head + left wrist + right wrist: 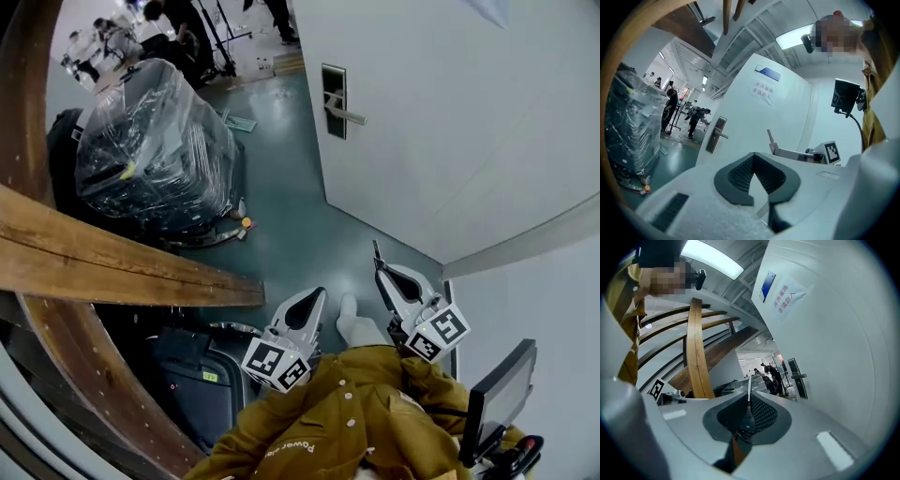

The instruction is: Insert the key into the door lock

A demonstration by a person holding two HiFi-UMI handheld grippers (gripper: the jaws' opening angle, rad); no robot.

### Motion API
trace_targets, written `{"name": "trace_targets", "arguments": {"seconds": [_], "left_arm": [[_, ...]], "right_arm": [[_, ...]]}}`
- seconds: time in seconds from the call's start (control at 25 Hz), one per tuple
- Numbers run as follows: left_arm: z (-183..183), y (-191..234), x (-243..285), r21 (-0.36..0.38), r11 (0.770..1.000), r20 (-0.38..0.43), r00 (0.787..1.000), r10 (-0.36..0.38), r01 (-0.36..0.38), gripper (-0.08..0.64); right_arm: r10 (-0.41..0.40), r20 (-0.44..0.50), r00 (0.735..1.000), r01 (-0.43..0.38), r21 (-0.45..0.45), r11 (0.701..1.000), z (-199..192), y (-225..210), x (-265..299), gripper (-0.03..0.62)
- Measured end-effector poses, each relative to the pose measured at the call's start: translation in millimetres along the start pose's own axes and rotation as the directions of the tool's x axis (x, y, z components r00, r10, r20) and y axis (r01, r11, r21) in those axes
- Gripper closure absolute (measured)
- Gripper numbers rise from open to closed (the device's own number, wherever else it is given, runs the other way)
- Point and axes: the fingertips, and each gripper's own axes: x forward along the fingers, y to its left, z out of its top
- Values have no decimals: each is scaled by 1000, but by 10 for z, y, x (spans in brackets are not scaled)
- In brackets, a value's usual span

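Right claw: jaws drawn almost together, pinching the key between the ribbed pads. The key stands on edge as a thin pale blade, rising straight out past the fingertips, and the claw touches nothing else. In the head view the same key projects from the tip of the right claw toward the door, with open floor between the two. The door lock, a dark upright plate with a lever handle, lies ahead of the right claw and off to the right of the key tip, well apart from it. No contact between key and lock is observed. Left claw: pads pressed together at the fingertips, with only a bare hollow behind them. It holds nothing and touches nothing. From the left claw, the door lock sits ahead and to the left, well apart, while the right claw with its key shows just to the right at about the same reach. In the head view the left claw sits level beside the right one, the two held apart, both in front of the person's mustard jacket. A film-wrapped stack stands far ahead and to the left of the left claw, and a wooden beam crosses to the left of it.
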Motion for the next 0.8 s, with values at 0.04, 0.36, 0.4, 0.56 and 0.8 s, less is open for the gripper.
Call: {"name": "trace_targets", "arguments": {"seconds": [0.04,0.36,0.4,0.56,0.8], "left_arm": [[107,73,164,6,1000,2,1000,4,-4,558],[484,593,1031,12,998,-12,998,56,-56,558],[512,634,1081,12,998,-15,998,61,-61,558],[606,826,1266,9,997,-28,997,75,-74,558],[812,1212,1599,2,998,-50,997,58,-58,558]], "right_arm": [[5,3,1000,-5,-1,1000,92,-130,113,568],[54,14,998,-55,32,998,477,-913,817,568],[58,11,998,-59,42,997,482,-965,874,568],[60,-4,998,-60,59,996,490,-1160,1090,568],[24,-19,1000,-22,99,995,506,-1482,1496,568]]}}
